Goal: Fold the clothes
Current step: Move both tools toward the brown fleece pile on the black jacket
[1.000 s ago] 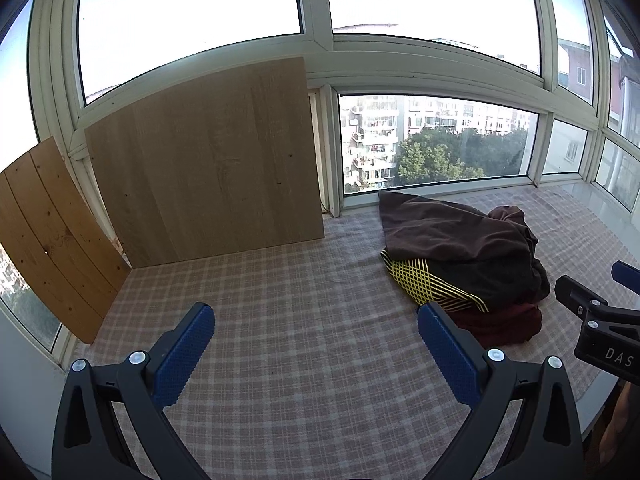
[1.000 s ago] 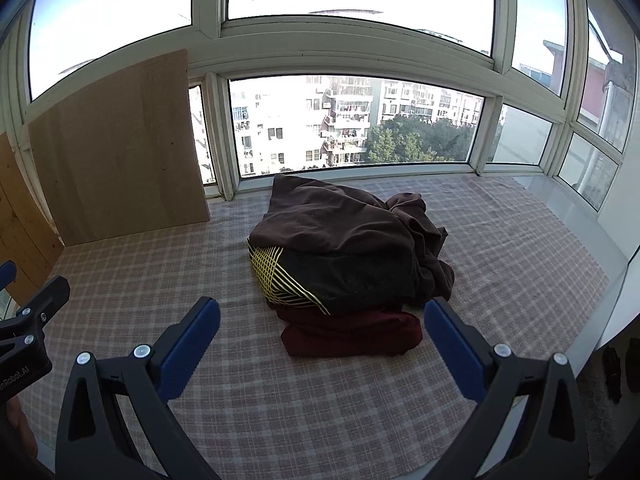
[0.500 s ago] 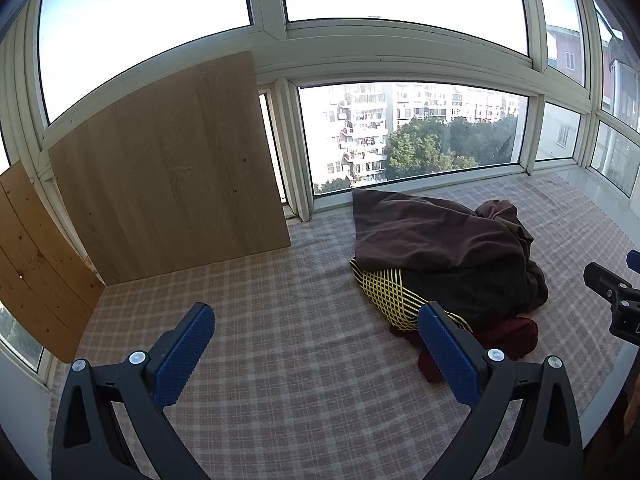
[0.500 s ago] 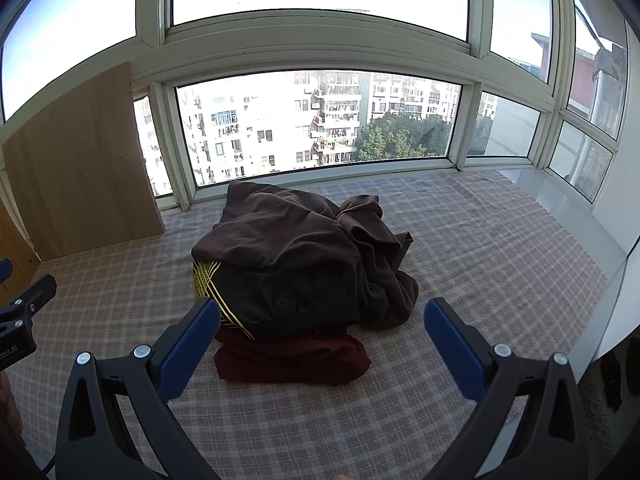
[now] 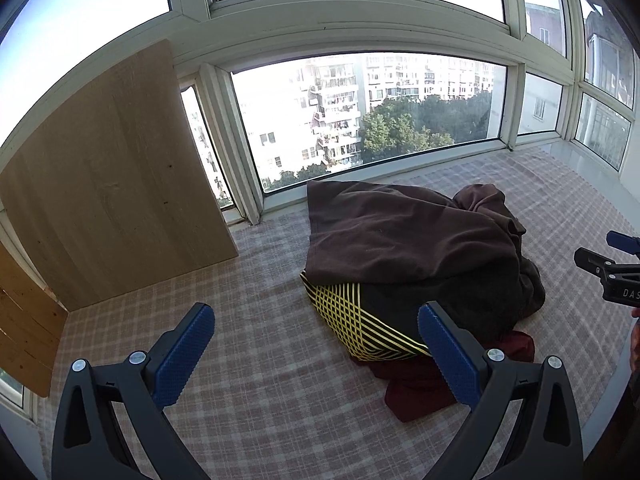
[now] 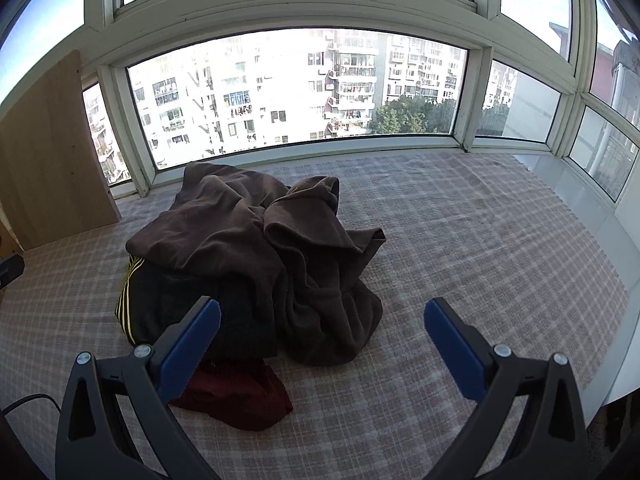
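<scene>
Both your tongs hang released and empty: left tongs, right tongs. The pile of clothes lies heaped on the checked cloth, just ahead between them, so either can reach it.

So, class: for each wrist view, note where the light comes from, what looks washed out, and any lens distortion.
Left wrist view: daylight through the windows, sky blown white, brown garment dim, window frame bowed by fisheye. Right wrist view: same backlight, pale buildings, plaid cloth evenly lit, dark corners.
</scene>
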Action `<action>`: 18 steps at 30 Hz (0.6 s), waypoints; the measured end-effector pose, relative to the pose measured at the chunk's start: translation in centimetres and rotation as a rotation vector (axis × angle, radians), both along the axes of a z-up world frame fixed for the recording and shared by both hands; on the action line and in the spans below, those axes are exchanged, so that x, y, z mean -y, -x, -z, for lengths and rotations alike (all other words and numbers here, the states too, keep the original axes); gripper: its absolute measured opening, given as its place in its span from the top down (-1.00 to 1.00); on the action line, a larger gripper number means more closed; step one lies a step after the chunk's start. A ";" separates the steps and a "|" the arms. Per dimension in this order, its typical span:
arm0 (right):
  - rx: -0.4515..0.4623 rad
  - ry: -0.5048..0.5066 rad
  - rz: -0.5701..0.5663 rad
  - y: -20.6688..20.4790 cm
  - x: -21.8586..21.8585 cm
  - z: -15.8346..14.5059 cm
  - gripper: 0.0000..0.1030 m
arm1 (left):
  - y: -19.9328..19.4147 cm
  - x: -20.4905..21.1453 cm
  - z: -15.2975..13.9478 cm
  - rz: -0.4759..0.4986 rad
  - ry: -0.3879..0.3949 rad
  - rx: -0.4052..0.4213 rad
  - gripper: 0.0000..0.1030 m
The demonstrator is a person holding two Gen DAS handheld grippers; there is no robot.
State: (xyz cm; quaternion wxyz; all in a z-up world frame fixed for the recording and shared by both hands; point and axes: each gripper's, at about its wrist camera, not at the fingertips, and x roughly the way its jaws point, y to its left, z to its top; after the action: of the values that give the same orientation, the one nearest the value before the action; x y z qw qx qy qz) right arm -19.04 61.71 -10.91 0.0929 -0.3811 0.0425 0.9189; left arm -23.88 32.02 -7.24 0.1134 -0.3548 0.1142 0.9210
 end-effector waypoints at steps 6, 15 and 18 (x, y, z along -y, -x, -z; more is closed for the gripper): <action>-0.016 -0.040 -0.070 3.5 -1.7 1.8 -1.00 | 1.7 -0.6 1.3 0.001 0.013 0.035 -0.99; 0.089 0.022 -0.122 8.6 -5.8 6.5 -0.42 | 4.7 -2.2 2.9 0.018 0.015 0.074 -0.99; 0.112 0.015 -0.135 9.8 -5.9 7.7 -0.42 | 6.0 -3.0 3.5 0.029 0.012 0.091 -0.99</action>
State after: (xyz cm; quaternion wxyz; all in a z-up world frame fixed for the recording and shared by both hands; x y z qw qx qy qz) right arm -28.85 67.64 -18.63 0.0301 -0.4348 0.0184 0.8998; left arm -29.84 35.00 -10.72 0.1296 -0.3952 0.1194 0.9015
